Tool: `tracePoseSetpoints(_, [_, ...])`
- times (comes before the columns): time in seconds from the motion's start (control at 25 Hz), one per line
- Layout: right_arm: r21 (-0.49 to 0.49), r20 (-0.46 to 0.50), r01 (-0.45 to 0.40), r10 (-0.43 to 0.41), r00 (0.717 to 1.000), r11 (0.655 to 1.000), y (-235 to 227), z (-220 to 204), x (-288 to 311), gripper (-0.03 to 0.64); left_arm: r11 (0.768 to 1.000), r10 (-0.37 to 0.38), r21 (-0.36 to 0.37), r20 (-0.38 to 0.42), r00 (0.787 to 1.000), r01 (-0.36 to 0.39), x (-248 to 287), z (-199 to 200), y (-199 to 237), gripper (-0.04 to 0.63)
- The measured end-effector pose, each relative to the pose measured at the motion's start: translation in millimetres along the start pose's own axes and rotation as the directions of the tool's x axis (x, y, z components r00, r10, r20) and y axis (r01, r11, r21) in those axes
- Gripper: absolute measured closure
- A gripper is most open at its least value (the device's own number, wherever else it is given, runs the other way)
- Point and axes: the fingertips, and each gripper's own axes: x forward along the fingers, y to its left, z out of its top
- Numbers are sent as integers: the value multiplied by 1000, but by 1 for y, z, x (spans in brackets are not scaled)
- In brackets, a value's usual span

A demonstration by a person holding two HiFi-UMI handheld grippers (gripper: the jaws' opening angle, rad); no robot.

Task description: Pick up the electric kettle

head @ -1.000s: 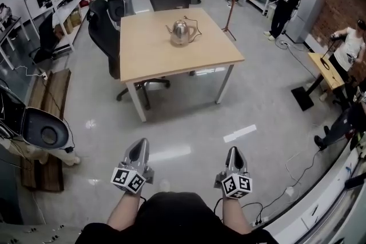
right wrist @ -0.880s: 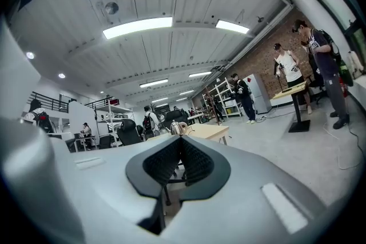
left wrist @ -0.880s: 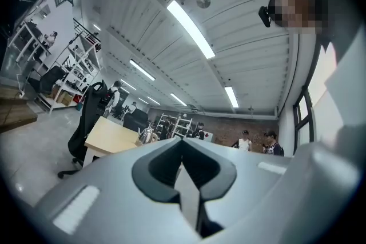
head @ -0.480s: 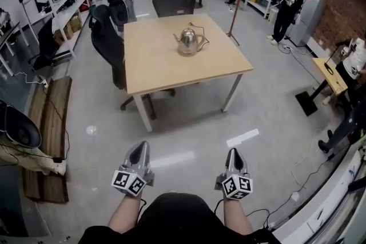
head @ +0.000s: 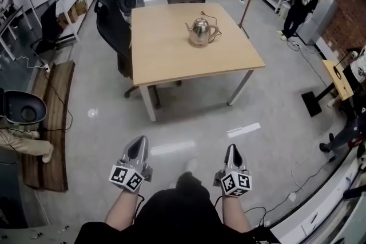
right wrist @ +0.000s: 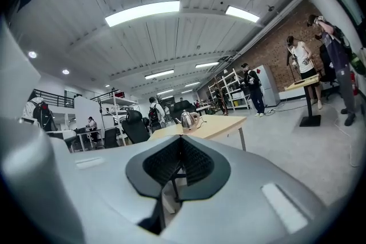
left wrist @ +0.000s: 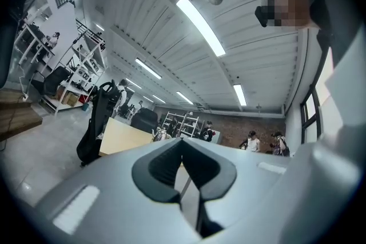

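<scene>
Head view: the steel electric kettle stands upright on the wooden table. It is well apart from the left gripper and right gripper, at twelve o'clock from them.
Left gripper view: fingers pressed together, nothing between them.
Right gripper view: fingers likewise closed and empty, with the kettle far off at twelve o'clock.

Two shiny grey tools, the left tool and the right tool, each thin and pointed like a beak. At the near end of each, a white cube with black square marks: left cube, right cube. Up close, smooth grey shells with black ribbed pads set inside. Bare forearms. Black clothes in between.
</scene>
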Motion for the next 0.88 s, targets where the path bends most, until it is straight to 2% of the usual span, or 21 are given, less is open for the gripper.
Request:
tracePoseSetpoints(0.16, [14,-14,-14,14,1000,1000,3,-4,18,615,1000,7,10,-1,1000,-7,5,1,6,597])
tracePoseSetpoints(0.4, [-8,52,-37,37,998,999,4,23,44,615,999,-15,42,42,999,14,33,18,11,597])
tracePoseSetpoints(0.64, [7,55,-18,17,998,1000,-13,26,83,615,998,-32,55,48,998,30,76,21,23,597])
tracePoseSetpoints(0.88, [-8,91,-42,42,995,999,-19,49,129,615,996,-40,80,72,997,34,127,34,30,597])
